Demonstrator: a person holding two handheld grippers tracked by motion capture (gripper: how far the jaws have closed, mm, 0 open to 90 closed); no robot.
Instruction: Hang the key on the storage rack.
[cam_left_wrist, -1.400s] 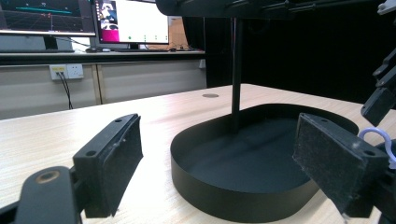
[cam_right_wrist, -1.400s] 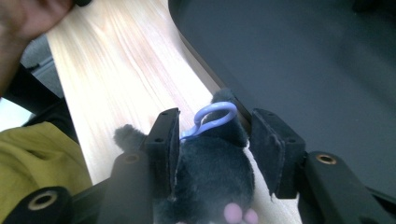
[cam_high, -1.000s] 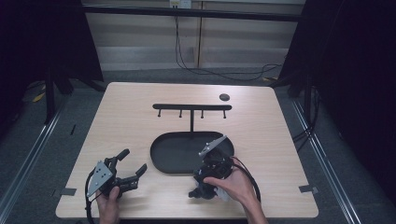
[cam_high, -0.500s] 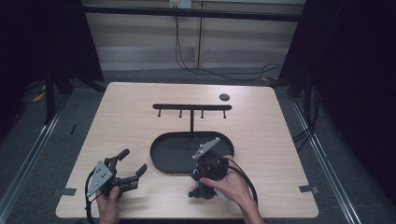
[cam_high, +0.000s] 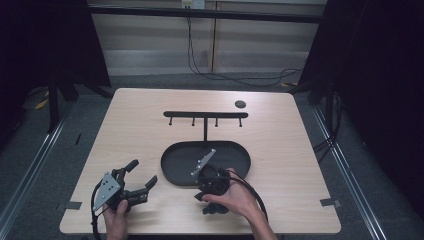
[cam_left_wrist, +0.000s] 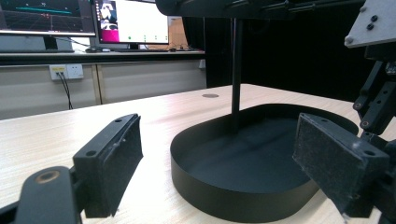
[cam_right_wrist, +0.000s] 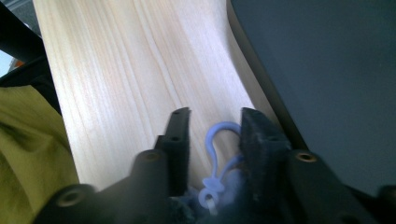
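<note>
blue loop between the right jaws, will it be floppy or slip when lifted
The blue loop looks thin and bendy, so probably light and floppy. It sits between the right gripper's jaws, which have just been closing; a thin strand could slip from them.

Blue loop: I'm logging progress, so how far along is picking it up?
Done: the right gripper has the blue loop between its jaws, over the table beside the tray. In hand: those jaws have just been closing; whether the pads press it is unclear. Left: a firm grip and the lift. The left gripper sits open.
</note>
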